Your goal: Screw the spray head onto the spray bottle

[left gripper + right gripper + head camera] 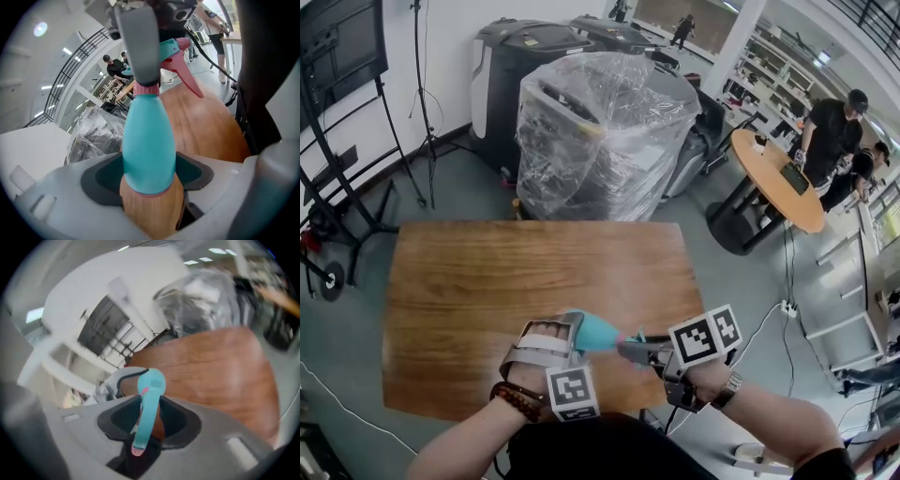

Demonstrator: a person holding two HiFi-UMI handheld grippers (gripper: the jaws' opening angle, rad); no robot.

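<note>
The teal spray bottle (598, 332) is held on its side above the near edge of the wooden table (487, 281). My left gripper (567, 333) is shut on the bottle's body; in the left gripper view the bottle (147, 140) fills the gap between the jaws, base nearest the camera. The teal spray head with its pink trigger (185, 75) sits at the bottle's neck, and a pink collar (146, 88) shows there. My right gripper (628, 349) is shut on the spray head (147, 404), which stands narrow between its pads. The threads are hidden.
Behind the table stands a plastic-wrapped machine (600, 131) with dark bins beside it. A black stand (337, 66) is at the far left. At the right, people stand at a round wooden table (778, 178). Cables lie on the floor.
</note>
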